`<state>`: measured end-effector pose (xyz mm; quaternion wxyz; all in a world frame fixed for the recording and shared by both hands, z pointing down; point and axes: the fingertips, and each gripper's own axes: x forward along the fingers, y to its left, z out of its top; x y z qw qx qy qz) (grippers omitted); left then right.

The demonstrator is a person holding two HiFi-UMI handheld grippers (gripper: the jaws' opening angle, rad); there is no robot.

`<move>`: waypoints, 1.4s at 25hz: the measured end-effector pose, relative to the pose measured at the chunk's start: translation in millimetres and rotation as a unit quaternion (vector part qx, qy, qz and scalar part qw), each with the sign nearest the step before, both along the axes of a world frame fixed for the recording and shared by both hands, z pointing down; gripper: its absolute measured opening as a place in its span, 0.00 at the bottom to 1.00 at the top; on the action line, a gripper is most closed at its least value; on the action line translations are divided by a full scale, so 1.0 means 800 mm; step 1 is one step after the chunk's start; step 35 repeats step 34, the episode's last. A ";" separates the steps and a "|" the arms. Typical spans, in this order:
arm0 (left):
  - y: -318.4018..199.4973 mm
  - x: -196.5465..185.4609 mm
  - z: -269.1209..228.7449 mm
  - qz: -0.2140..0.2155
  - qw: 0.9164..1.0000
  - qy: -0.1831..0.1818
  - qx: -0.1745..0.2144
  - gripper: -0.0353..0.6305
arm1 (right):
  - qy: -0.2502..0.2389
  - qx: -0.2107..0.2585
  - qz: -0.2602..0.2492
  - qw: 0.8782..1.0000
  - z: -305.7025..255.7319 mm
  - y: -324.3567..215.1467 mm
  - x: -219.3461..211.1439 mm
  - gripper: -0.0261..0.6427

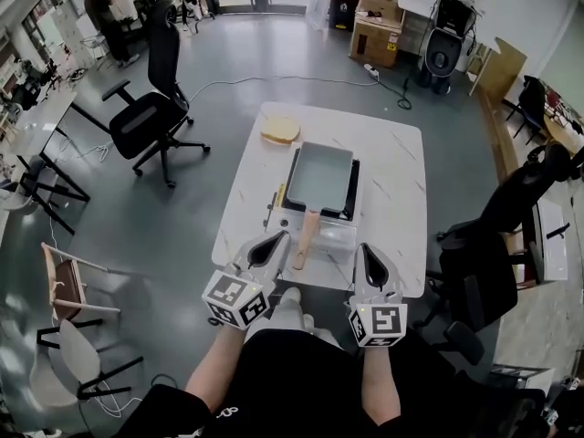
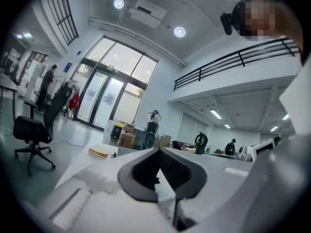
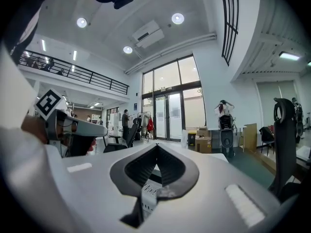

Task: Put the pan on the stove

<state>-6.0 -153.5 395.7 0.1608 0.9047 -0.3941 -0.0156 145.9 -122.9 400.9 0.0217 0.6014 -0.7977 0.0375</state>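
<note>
Pan (image 1: 321,170) sits on the stove (image 1: 353,192) on a white table (image 1: 394,167), grey floor (image 1: 173,226) around. Left gripper (image 1: 279,239) and right gripper (image 1: 366,250) are pressed together, empty.

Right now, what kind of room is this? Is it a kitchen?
Probably not a kitchen; more likely a big office or lab hall. Rolling office chairs stand around, cardboard boxes sit on the floor, and the stove sits on a plain white table.
</note>
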 end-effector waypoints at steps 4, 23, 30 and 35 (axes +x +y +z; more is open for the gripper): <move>-0.007 -0.010 0.002 -0.058 0.997 -0.046 0.017 0.06 | -0.010 -0.005 -0.001 1.000 0.003 0.000 0.001 0.03; -0.012 -0.019 -0.009 -0.097 0.993 -0.063 0.030 0.05 | -0.019 -0.003 -0.030 0.999 0.001 -0.006 -0.016 0.02; -0.009 -0.009 -0.012 -0.080 0.995 -0.053 0.037 0.05 | -0.020 -0.004 -0.032 0.999 0.001 -0.005 -0.014 0.02; -0.008 -0.003 -0.013 -0.076 0.995 -0.055 0.040 0.05 | -0.021 -0.003 -0.029 0.999 0.001 -0.006 -0.008 0.02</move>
